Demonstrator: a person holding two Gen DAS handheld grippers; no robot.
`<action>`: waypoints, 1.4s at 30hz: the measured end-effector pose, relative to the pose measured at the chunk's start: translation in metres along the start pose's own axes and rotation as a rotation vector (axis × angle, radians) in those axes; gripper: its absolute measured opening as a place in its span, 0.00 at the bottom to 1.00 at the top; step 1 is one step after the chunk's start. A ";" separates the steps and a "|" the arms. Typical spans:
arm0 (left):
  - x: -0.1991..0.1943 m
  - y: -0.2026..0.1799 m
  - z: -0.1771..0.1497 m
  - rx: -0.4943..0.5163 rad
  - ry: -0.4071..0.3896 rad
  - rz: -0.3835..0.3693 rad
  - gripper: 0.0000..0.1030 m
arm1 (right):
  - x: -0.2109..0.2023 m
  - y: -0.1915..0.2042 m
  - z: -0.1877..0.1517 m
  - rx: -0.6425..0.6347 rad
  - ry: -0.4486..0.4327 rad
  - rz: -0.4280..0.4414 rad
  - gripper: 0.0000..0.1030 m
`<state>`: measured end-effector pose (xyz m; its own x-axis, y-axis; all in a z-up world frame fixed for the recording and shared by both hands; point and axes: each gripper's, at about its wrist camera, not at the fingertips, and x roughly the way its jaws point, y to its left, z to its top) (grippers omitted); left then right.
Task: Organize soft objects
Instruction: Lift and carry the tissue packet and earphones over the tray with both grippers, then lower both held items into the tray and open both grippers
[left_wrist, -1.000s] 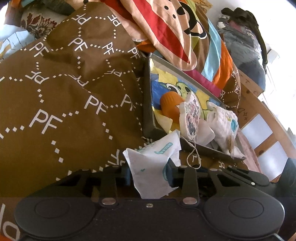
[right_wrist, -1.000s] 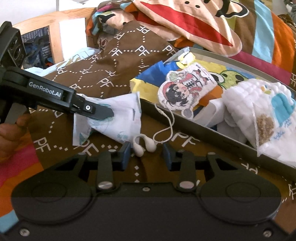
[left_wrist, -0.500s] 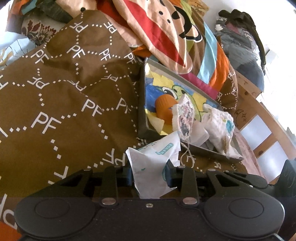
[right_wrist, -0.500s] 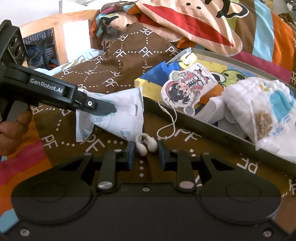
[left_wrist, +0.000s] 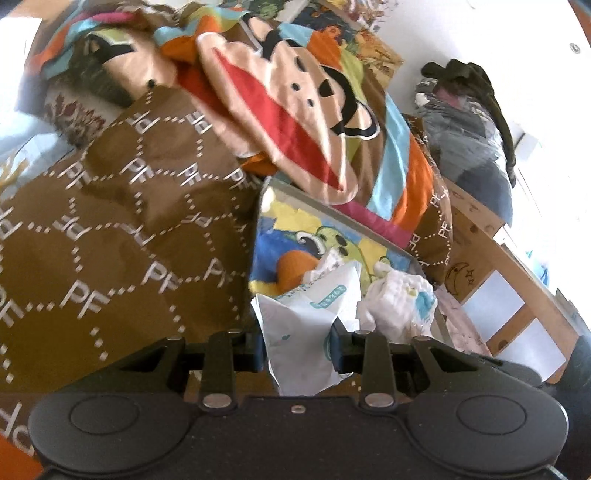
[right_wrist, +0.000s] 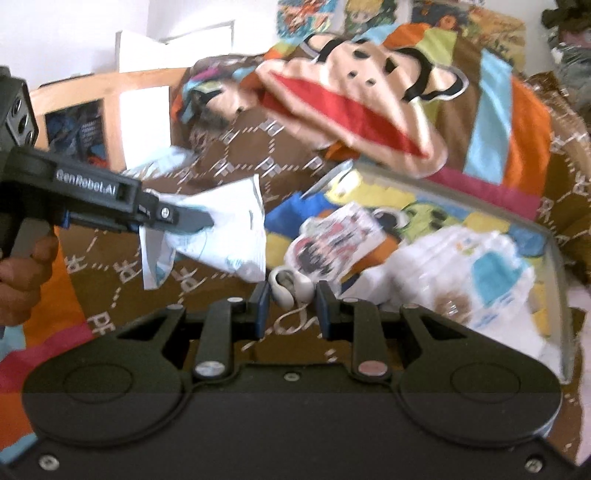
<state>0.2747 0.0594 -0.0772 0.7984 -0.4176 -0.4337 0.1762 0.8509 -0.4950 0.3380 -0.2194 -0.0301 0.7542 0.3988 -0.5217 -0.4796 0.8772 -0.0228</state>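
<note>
**White pouch in my left jaws, at the tray's near edge**

White pouch (left_wrist: 308, 325): thin packet, teal print. My left gripper (left_wrist: 297, 343) has it pinched between the two pads; jaws clamped on it, pouch crumpled and standing up past the fingertips toward 12 o'clock. In the right wrist view the same pouch (right_wrist: 225, 232) hangs off the left gripper (right_wrist: 192, 221) at about 9 o'clock, above the brown blanket (right_wrist: 258, 162), apart from it as far as I can tell. The left hand (right_wrist: 22, 273) shows at the frame's left edge, on the handle.

Tray (left_wrist: 258, 236): shallow, grey rim, cartoon-print lining. In the left wrist view it lies at 1 o'clock, just beyond the pouch. Inside it: a white quilted cloth bundle (left_wrist: 402, 299) with a blue patch, at 2 o'clock. In the right wrist view the tray rim (right_wrist: 461, 190) runs from 12 toward 3 o'clock; a cartoon-print mask (right_wrist: 336, 240) leans at the near-left part of the tray, and the bundle (right_wrist: 472, 273) lies to its right, touching it.

Right gripper (right_wrist: 291, 302): jaws part-way together, with two white rounded beads (right_wrist: 291, 286) on a cord sitting between the tips. Frame is blurred; whether the pads press on the beads, I cannot tell. The cord loops down over the blanket below.

Monkey-face cushion (right_wrist: 362, 99) lies at 12 o'clock, beyond the tray, overlapping its far rim.
</note>
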 end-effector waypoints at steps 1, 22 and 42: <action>0.002 -0.005 0.003 0.005 -0.009 -0.004 0.33 | -0.003 -0.006 0.004 0.009 -0.010 -0.010 0.19; 0.116 -0.092 0.015 0.100 -0.085 0.023 0.33 | 0.001 -0.126 -0.008 0.289 0.015 -0.338 0.19; 0.152 -0.108 0.000 0.193 -0.013 0.178 0.37 | 0.030 -0.135 -0.032 0.347 0.109 -0.353 0.20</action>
<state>0.3773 -0.0958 -0.0898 0.8339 -0.2526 -0.4906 0.1374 0.9561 -0.2586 0.4107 -0.3347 -0.0697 0.7832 0.0480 -0.6199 -0.0126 0.9980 0.0613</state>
